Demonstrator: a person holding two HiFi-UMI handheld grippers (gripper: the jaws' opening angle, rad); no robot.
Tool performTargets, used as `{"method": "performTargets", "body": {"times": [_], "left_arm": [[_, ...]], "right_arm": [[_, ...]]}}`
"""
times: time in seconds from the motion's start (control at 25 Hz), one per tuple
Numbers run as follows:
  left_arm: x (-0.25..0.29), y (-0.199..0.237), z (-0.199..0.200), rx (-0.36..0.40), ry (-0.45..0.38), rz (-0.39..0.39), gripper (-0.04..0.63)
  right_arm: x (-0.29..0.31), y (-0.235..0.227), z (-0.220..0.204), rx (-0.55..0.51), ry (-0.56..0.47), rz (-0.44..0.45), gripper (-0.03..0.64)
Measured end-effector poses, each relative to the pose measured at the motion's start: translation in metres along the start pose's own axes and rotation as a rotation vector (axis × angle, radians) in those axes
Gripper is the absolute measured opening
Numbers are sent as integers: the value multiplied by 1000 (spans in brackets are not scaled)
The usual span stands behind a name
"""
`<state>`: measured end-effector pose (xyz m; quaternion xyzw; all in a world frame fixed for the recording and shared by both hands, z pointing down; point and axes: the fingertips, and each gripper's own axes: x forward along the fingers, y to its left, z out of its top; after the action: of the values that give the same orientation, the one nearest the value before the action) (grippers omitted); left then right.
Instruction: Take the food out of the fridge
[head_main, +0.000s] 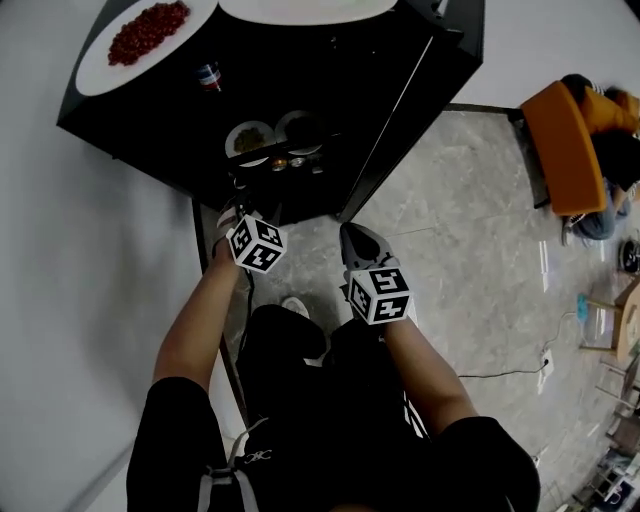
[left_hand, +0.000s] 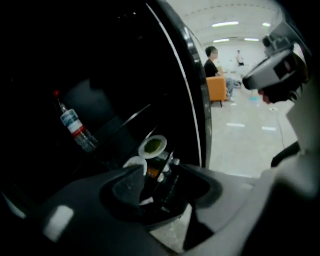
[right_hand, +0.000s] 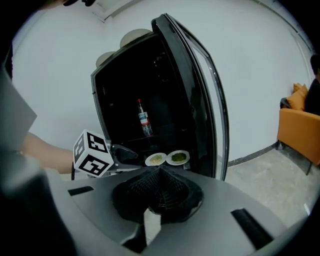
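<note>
Inside the open black fridge (right_hand: 125, 85), on its low shelf, sit two small white plates of food (right_hand: 177, 157) — untouched. My left gripper (left_hand: 160, 182) has its jaws apart, empty (right gripper (right_hand: 159, 172) pressed together). Grey marbled floor (head_main: 480, 250), orange armchair (head_main: 560, 140) beyond.

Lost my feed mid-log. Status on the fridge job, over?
Left gripper open, empty. Right gripper shut, empty. Yellow-food plate and green-food plate on fridge lower shelf, untouched. Door open, nothing in the way.
</note>
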<state>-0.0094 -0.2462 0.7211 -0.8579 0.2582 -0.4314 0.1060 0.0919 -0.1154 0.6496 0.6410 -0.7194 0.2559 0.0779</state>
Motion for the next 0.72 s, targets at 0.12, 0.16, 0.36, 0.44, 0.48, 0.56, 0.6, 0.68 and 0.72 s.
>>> {"method": "performTargets", "body": {"times": [0.12,0.16,0.36,0.44,0.48,0.56,0.6,0.68,0.72], "left_arm": [[40,3,-20,65,4,77,236],[51,5,-26,93,8,111,238],[105,-2,-59,252,65,194,264],[124,-1,-68,309,101,218,291],[131,0,-72,317,116,226,305],[143,4,-79,322,147,235,325],[148,6,-83,336,167,240,335],[158,15,-87,375,203,260,348],[162,20,-87,382,216,269,350]], "right_arm": [[34,-16,-43,-18,-37,31,-8],[45,-21,-55,-25,-52,41,-8],[91,-43,-116,-39,-104,68,-8],[102,-47,-132,-50,-122,78,-8],[105,-47,-138,-58,-130,84,-8],[103,-48,-145,-67,-145,90,-8],[102,-49,-147,-68,-155,90,-8],[99,-52,-146,-70,-176,84,-8],[97,-55,-146,-71,-183,78,-8]]}}
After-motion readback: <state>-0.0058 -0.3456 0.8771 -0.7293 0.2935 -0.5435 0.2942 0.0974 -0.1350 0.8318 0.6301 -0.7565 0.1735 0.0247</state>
